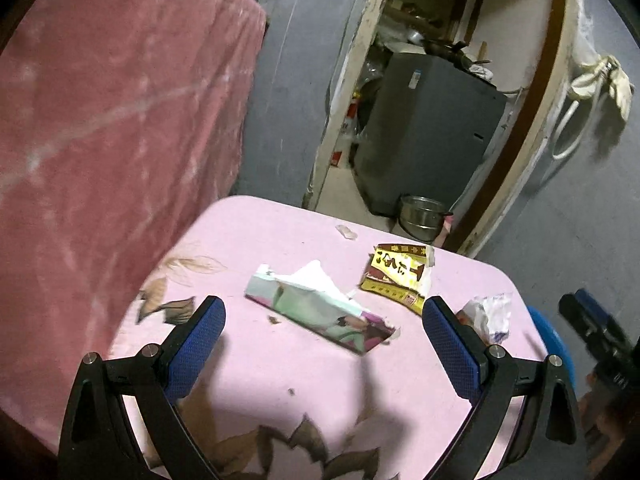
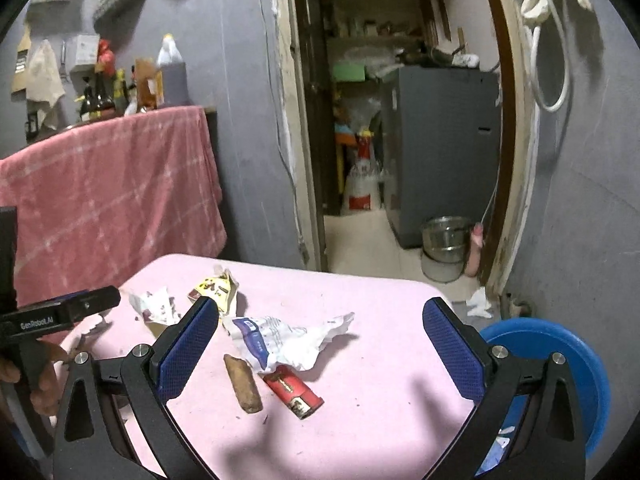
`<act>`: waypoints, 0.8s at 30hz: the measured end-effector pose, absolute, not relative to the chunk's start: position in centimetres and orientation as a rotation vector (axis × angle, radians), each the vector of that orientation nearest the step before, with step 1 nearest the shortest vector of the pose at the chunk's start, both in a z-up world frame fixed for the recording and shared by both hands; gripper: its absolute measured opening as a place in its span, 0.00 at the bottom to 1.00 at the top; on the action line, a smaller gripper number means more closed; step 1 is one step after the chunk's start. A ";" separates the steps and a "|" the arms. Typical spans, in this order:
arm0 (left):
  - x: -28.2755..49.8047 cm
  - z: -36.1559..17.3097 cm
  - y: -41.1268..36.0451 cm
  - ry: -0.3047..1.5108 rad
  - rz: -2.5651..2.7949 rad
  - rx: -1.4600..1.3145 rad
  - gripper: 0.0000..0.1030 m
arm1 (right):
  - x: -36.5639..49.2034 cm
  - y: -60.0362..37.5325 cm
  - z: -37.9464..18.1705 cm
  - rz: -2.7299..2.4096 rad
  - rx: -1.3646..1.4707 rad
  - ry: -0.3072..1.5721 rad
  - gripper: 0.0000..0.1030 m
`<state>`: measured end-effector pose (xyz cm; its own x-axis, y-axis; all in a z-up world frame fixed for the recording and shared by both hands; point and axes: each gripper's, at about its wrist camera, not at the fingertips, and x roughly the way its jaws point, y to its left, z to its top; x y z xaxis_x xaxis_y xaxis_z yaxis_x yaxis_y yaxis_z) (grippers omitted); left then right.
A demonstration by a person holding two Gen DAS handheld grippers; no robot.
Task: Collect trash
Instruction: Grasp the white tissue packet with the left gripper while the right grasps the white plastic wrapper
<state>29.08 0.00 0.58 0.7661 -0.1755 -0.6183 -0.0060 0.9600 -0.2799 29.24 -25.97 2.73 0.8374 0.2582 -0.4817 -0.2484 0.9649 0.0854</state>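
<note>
Fingers spread on both grippers; only the right wrist view shows the red lighter (image 2: 294, 391) and brown stick (image 2: 243, 383).

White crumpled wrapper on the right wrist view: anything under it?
The white crumpled wrapper overlaps the top end of the red lighter; the brown stick lies beside it. Anything else beneath is covered.
</note>
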 end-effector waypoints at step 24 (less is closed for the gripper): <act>32.4 -1.9 1.0 0.872 -0.061 -0.369 0.27 | 35.0 -24.5 -1.6 0.323 0.008 0.805 0.61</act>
<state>32.44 1.04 -1.87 0.6456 -0.2012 -0.7367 -0.0975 0.9350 -0.3409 34.96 -24.52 -1.62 0.6469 0.2868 -0.7066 -0.2811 0.9510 0.1286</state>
